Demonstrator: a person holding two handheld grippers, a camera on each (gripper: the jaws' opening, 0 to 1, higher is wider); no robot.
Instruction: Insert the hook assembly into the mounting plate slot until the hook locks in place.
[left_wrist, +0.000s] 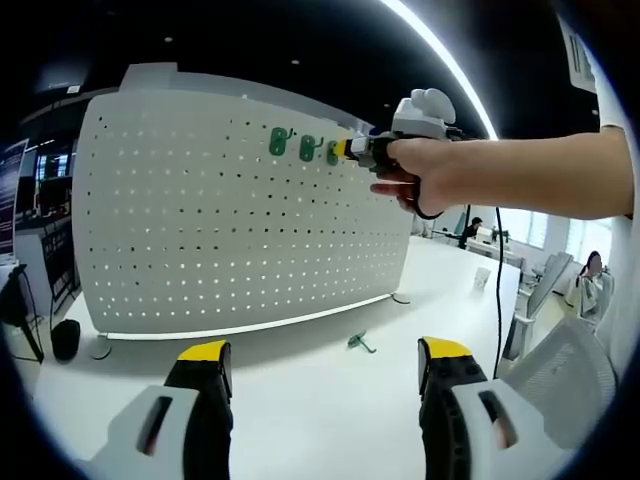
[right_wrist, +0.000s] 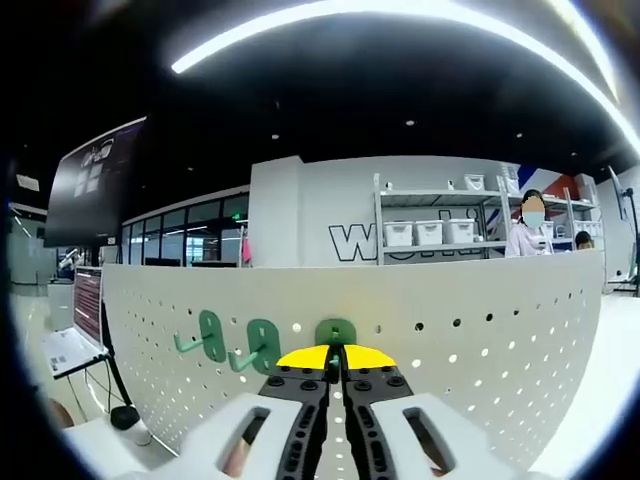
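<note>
A white pegboard mounting plate (left_wrist: 230, 220) stands upright on the white table (left_wrist: 320, 400). Two green hooks (left_wrist: 278, 141) (left_wrist: 307, 148) hang in its upper row. My right gripper (left_wrist: 350, 150), held by a hand, is shut on a third green hook (left_wrist: 332, 152) and holds it against the board. In the right gripper view the jaws (right_wrist: 335, 357) are closed on that hook (right_wrist: 335, 330), with the hung hooks (right_wrist: 212, 335) (right_wrist: 262, 342) to its left on the plate (right_wrist: 480, 350). One loose green hook (left_wrist: 359, 342) lies on the table. My left gripper (left_wrist: 325, 355) stands open and empty above the table.
A black cable (left_wrist: 497, 300) hangs from the right gripper down to the table. An office chair (left_wrist: 560, 370) stands at the table's right edge. Shelves with white bins (right_wrist: 430, 232) and people are behind the board. A monitor (right_wrist: 85, 300) stands left of it.
</note>
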